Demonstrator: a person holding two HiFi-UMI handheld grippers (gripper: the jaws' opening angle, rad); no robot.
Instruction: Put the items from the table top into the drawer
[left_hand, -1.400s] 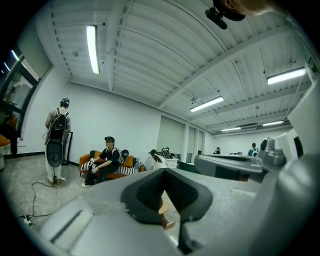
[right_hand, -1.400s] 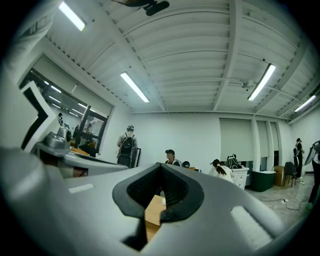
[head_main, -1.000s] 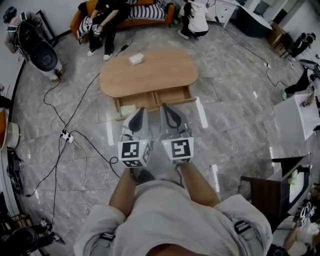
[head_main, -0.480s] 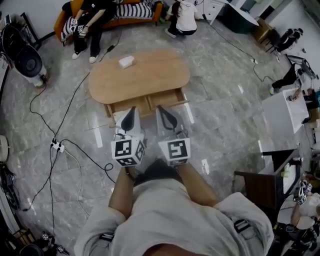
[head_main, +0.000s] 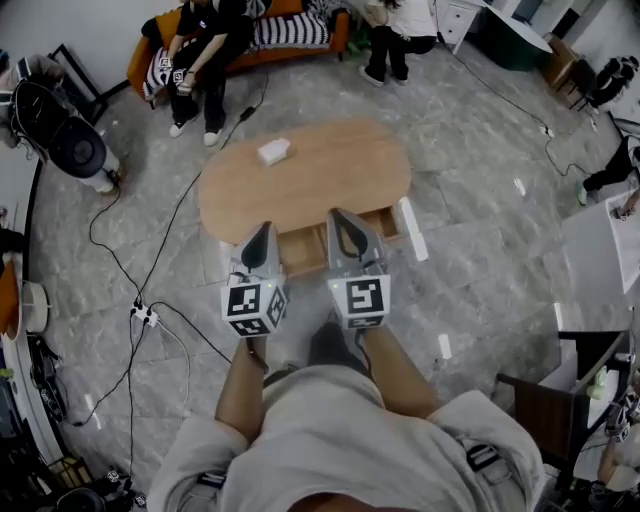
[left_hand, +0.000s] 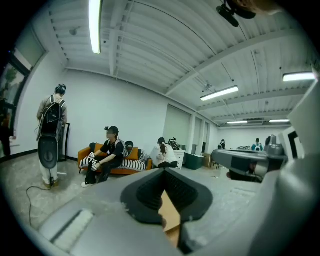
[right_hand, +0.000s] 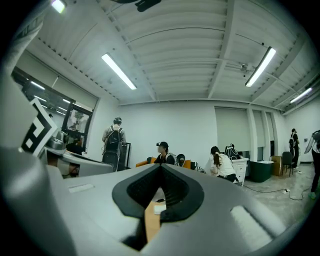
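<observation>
Grey marbled floor (head_main: 480, 260) fills the room, with an oval wooden table (head_main: 330, 175) standing in the middle of it. Beyond the table's far edge an orange sofa (head_main: 150, 55) stands against the wall, and a person (head_main: 205, 35) in dark clothes sits on it. A black cable (head_main: 150, 265) runs over the floor to a power strip (head_main: 143, 315) off the table's left end.

One small white item (head_main: 273, 151) lies on the table top, near the far edge towards the left end, with bare wood all round it. At the near edge the drawer (head_main: 303, 250) stands pulled out; what it holds cannot be made out.

Both tools are held side by side over the near edge, well apart from the white item. The left gripper (head_main: 262, 233) has its jaws together with nothing between them; only a sliver of the wood shows past its tips. The right gripper (head_main: 344, 220) looks the same, jaws together and empty, with its tips above the open drawer.
</observation>
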